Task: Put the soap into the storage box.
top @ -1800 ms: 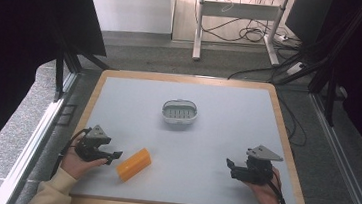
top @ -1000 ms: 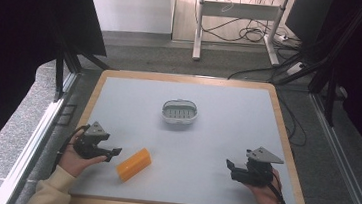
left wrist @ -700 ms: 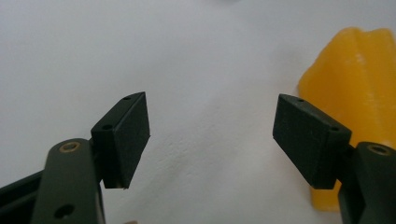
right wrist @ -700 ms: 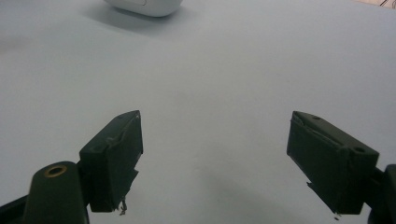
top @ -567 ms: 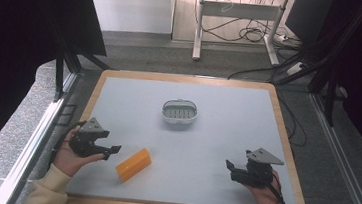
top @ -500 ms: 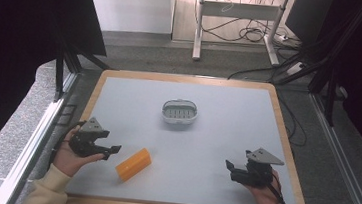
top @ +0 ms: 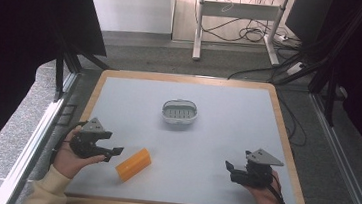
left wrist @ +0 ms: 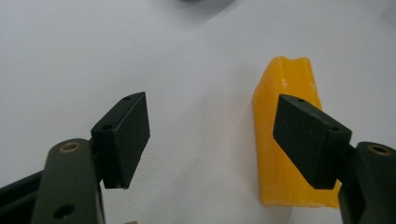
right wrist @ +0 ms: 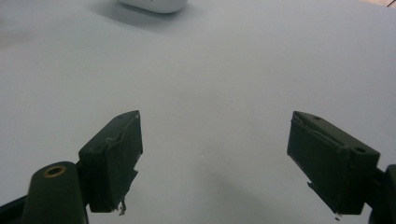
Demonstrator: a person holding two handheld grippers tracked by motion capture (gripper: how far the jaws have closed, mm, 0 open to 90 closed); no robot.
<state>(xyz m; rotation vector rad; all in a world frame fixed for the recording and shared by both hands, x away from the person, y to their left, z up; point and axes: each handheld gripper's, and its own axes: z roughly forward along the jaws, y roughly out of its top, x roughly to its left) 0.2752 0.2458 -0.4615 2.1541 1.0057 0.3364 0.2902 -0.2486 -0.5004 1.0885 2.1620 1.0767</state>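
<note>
The left gripper's (left wrist: pixel 212 140) right jaw hides part of the orange rectangular soap block (left wrist: pixel 287 140); both grippers gape, empty.

The high view looks forward and down over the whole grey table (top: pixel 226 136). The 2 gripper views sit low and close, sharing its surface.

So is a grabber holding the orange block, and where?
Nothing is held. The left gripper is open beside the orange block; the right gripper is open too.
</note>
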